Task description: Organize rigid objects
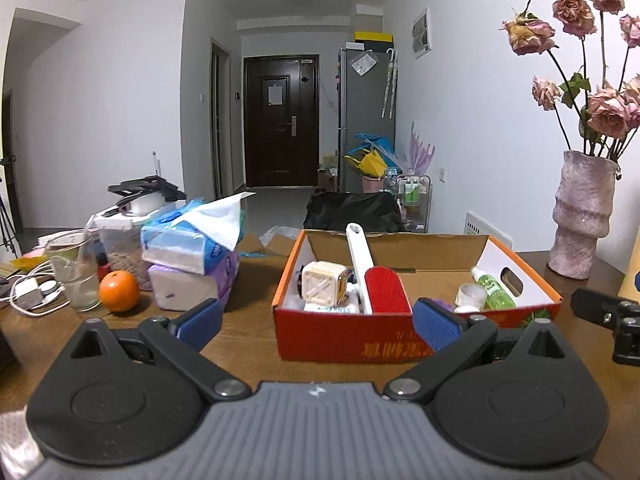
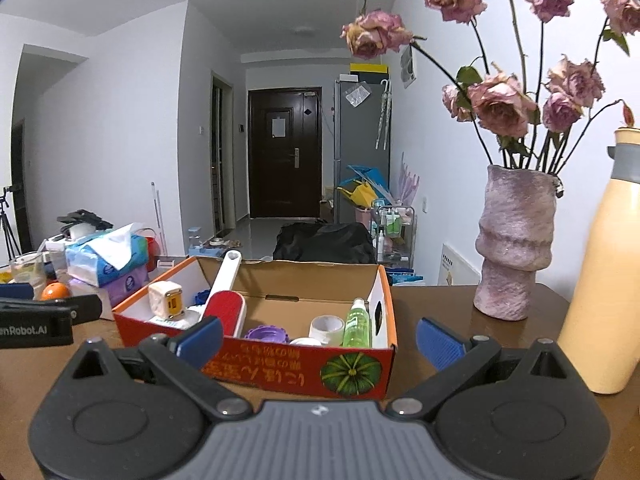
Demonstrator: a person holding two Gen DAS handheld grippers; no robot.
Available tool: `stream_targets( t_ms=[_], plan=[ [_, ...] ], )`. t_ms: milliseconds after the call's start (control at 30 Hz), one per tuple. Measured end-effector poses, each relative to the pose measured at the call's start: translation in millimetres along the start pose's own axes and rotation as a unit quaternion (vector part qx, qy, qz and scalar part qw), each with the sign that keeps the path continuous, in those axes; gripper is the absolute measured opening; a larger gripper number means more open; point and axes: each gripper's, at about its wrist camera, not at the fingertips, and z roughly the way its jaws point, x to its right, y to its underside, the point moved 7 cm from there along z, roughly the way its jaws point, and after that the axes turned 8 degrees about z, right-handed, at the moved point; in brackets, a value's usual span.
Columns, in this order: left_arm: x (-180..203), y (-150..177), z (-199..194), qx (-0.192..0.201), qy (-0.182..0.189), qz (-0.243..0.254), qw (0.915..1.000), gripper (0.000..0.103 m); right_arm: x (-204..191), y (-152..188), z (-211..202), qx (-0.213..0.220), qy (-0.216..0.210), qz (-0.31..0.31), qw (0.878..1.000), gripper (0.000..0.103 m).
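Both tongs stand spread wide and empty above the desk (image 1: 248, 336): the left tongs (image 1: 318, 322) before the red box (image 1: 344, 340); the right tongs (image 2: 320, 340) likewise; inside the box lie a lint brush (image 1: 380, 288), a green bottle (image 2: 357, 324) and a tape roll (image 2: 327, 327).

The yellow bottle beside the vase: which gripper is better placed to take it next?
Probably the right gripper: the yellow bottle stands close on its right, and it is open. The left gripper, also open, faces the box.
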Motion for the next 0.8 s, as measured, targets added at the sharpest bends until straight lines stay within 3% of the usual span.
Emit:
stream_targets(
  t_ms=[800],
  plan=[
    [-1,61,-153,-0.030,0.015,-0.006,0.9994,0.103,-22,58,-151,-0.009,-0.020,-0.024,0.999,0.103]
  ],
)
